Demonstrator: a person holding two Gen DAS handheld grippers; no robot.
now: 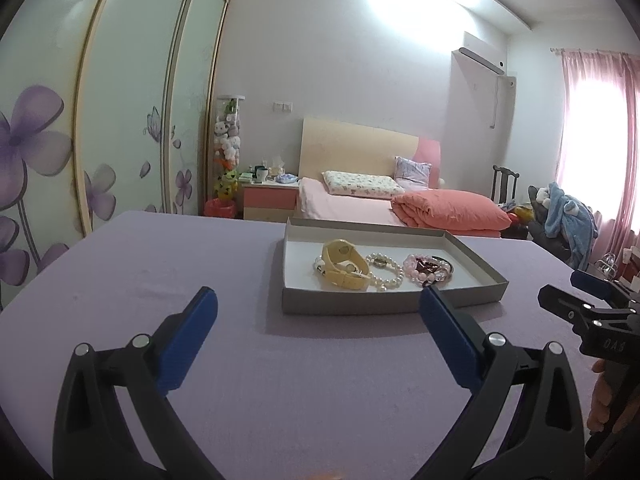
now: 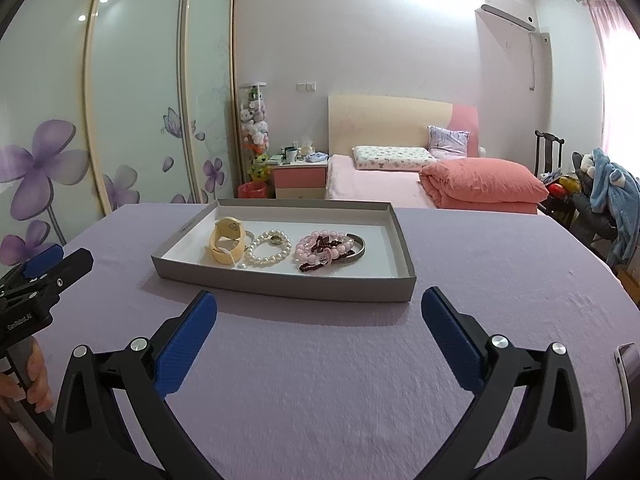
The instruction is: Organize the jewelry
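Right wrist view shows the right gripper (image 2: 319,310) spread wide with nothing between its blue pads (image 2: 188,344), poised over the lilac tablecloth (image 2: 320,380) just short of the near wall of the grey tray (image 2: 280,286). The left gripper (image 1: 318,310) is equally wide open and empty in its own view, standing a little to the left of the tray and also short of it.

Outward from the jaws, the tray holds all the jewelry that shows. At the left lies a yellow watch (image 2: 226,242), its strap curled. Just right of it is a pearl bracelet (image 2: 269,250) with a small ring (image 2: 276,239) inside its loop. Further right sits a heap: a pink bead bracelet (image 2: 316,246) tangled with a dark red bead strand (image 2: 320,265), and a silver bangle (image 2: 356,254) touching them on the right.

No piece lies on the cloth outside the tray, so the gathering appears done, or the sorting has not begun; which of these cannot be told. What seems left is the pink and red heap, which is bunched, not laid out. A phone edge (image 2: 626,364) lies at the near right.
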